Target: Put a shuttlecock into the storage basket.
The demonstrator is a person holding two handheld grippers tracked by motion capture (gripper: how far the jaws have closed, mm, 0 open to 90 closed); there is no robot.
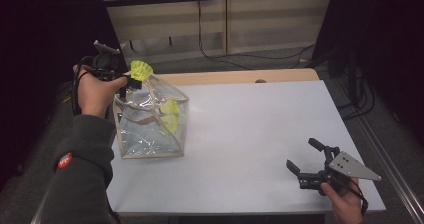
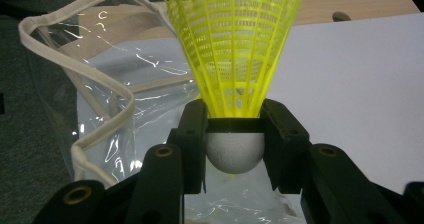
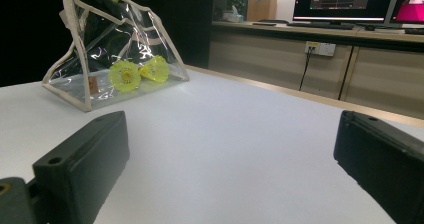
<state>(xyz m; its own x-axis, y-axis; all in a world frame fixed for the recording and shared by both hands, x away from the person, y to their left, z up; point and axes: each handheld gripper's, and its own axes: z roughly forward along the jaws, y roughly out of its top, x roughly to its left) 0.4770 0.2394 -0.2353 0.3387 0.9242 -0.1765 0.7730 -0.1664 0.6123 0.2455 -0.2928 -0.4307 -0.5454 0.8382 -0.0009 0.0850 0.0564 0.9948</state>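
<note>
1. The left hand-held gripper (image 1: 131,80), upper left of the high view, is clamped on the white cork of a yellow shuttlecock (image 2: 235,49), just above the rim of the clear bag (image 1: 150,121).
2. Two shuttlecocks (image 3: 140,73) lie inside.
3. Best lowered well past the rim (image 2: 75,69) before release, skirt clear of the trim.
4. The right hand-held gripper (image 1: 305,159), lower right, idles with jaws apart over the surface (image 1: 250,134).

Dim room; light falls mainly on the white tabletop (image 1: 260,134), which reads bright against black surroundings at the left and right. Specular glare streaks the clear plastic bag (image 1: 150,119). In the right gripper view, the near fingers (image 3: 82,169) are soft-focused and monitors (image 3: 345,1) glow in the background. Shadows are faint.
</note>
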